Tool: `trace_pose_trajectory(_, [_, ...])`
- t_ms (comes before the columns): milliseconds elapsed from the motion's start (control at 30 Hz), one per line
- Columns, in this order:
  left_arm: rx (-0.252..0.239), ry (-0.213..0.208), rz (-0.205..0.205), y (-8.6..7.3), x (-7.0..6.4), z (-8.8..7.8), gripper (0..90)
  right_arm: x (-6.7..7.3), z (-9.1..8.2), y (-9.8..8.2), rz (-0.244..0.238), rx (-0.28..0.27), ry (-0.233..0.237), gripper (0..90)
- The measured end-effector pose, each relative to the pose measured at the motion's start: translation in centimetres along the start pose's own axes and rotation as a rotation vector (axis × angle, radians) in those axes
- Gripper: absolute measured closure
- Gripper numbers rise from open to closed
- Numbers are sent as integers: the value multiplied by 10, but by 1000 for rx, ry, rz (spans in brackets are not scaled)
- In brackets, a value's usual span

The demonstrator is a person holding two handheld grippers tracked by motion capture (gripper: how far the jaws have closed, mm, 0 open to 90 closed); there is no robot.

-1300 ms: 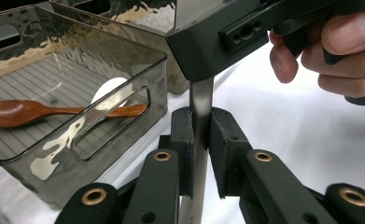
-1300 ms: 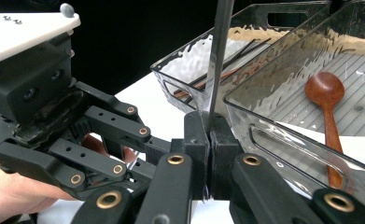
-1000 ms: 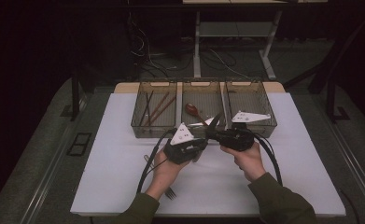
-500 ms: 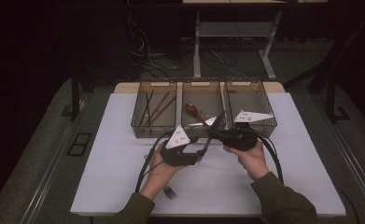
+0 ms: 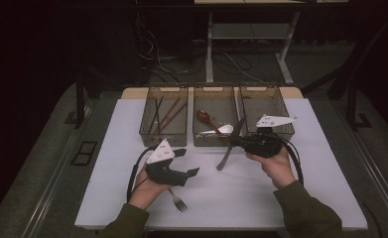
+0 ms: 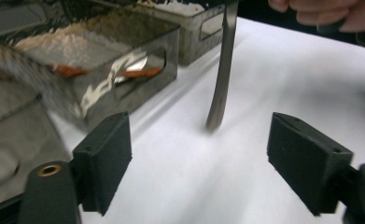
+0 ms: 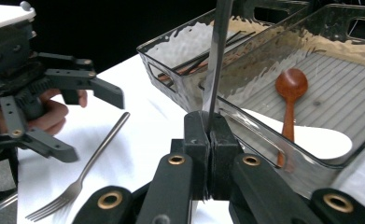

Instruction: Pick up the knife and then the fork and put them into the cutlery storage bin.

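Right now the right gripper (image 5: 237, 141) has its jaws pressed together on a slim metal utensil (image 5: 229, 147), pinching it partway along its length; in the high view one end slants down to the table (image 5: 330, 163) below and to the left of the grip, and the other end rises past the front wall of the middle bin (image 5: 214, 115). In the right gripper view the utensil (image 7: 216, 60) stands straight up out of the closed pads. Beyond it, in that bin, lie a brown wooden spoon (image 7: 290, 100) and a white spoon (image 7: 311, 140).

The left gripper (image 5: 192, 167) has just been opening its jaws; they stand apart with nothing between them. In its own view the lower end of the utensil (image 6: 220, 93) hangs ahead of the gap, well clear of both pads. A fork (image 5: 177, 199) lies on the table just beside the left hand (image 5: 144, 191), near its wrist side.
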State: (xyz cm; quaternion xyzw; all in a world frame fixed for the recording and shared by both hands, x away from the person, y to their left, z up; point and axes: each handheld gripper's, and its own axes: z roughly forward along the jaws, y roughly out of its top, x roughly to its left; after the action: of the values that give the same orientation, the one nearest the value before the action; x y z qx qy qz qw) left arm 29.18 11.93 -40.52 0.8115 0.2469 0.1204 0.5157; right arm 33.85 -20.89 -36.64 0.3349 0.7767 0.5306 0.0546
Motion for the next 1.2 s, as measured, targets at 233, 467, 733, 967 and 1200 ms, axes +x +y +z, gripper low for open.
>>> trace_pose_trajectory(233, [-7, 25, -30, -24, 6, -21, 83, -4, -8, 3, -13, -4, -30, 881])
trace_pose_trajectory(467, [23, 5, -46, -42, 7, -27, 0, -9, -14, 5, -18, 5, -37, 881])
trace_pose_trajectory(733, [49, -3, -66, -53, 6, -30, 0, -16, -26, 11, -30, 20, -67, 881])
trace_pose_trajectory(967, [63, -26, -60, -54, 4, -26, 0, -24, -44, 17, -37, 16, -93, 881])
trace_pose_trajectory(1200, [71, -37, -56, -54, 4, -26, 0, -34, -66, 27, -24, -19, -123, 881])
